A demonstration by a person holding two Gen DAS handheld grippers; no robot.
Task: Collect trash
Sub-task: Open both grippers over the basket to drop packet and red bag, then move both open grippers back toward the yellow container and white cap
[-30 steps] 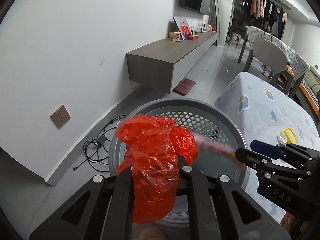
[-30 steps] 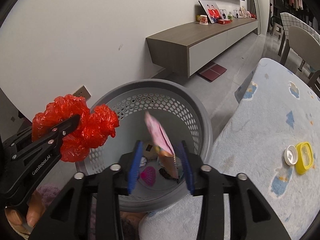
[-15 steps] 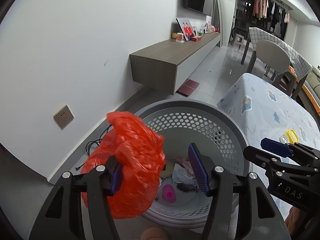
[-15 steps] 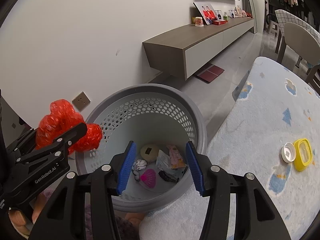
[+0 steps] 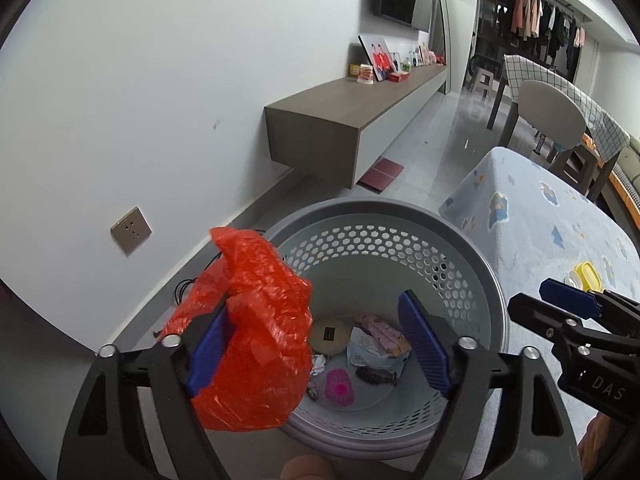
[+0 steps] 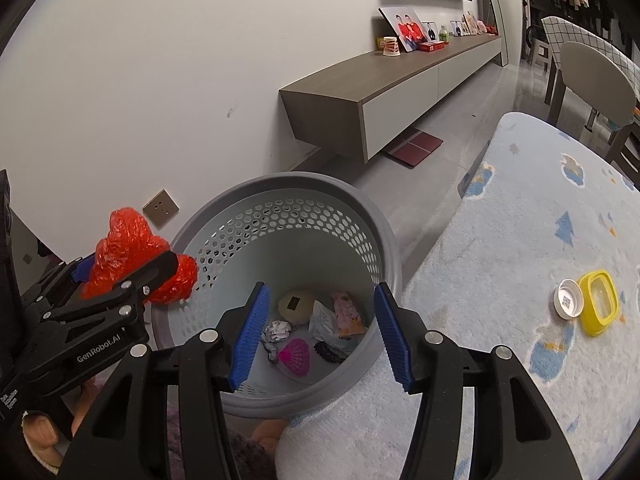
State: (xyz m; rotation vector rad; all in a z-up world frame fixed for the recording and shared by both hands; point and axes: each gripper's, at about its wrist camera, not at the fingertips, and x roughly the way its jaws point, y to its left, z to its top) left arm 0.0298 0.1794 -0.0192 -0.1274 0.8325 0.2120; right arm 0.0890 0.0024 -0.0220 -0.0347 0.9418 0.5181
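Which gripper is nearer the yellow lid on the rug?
Right. The right gripper is open above the basket, beside the rug holding the yellow lid. The left gripper, with the red bag, is at the basket's far side.

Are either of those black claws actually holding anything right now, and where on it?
Neither grips anything. Both are open; the red plastic bag just clings to the left claw's left finger. The right claw is empty.
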